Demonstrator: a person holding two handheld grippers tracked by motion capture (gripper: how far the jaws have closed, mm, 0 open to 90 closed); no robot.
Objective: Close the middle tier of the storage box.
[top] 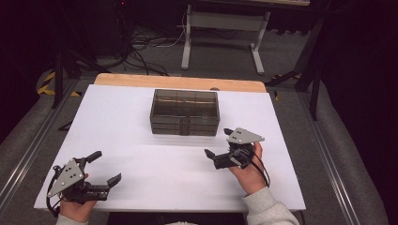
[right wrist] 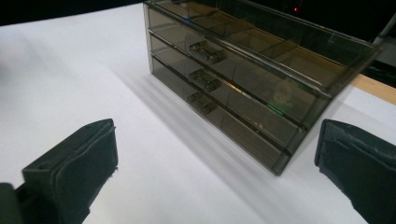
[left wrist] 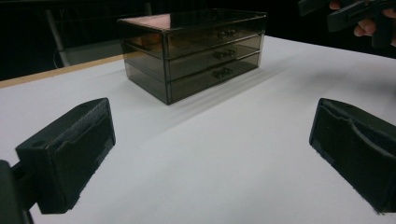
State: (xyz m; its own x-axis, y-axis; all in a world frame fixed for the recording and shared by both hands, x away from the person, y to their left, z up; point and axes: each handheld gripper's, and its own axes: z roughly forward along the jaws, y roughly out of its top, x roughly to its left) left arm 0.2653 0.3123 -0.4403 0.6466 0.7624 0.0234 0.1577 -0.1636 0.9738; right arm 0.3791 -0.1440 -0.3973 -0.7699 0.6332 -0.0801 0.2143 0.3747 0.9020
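High view: smoked transparent drawer box (top: 185, 112) near the far edge of the white worktop (top: 131, 126), roughly centred along that edge, handles facing the near edge. Three drawers stacked, all closed flush with the front. Wooden strip (top: 141, 80) exposed beyond the far edge of the worktop.

Right gripper (top: 218, 143) held in the right hand (top: 248, 173) just off the box's near right corner, apart from it, jaws spread wide and empty, pointed toward the left edge. Left gripper (top: 104, 167) held in the left hand (top: 75, 208) at the near left corner of the worktop, well apart from the box, jaws likewise spread wide, nothing between them.

Right gripper view: box front seen at an angle, three small handles (right wrist: 203, 80) in a column down the middle, box just beyond the jaws, bare worktop between the pads.

Left gripper view: box farther off toward the far edge, other gripper visible at upper right.
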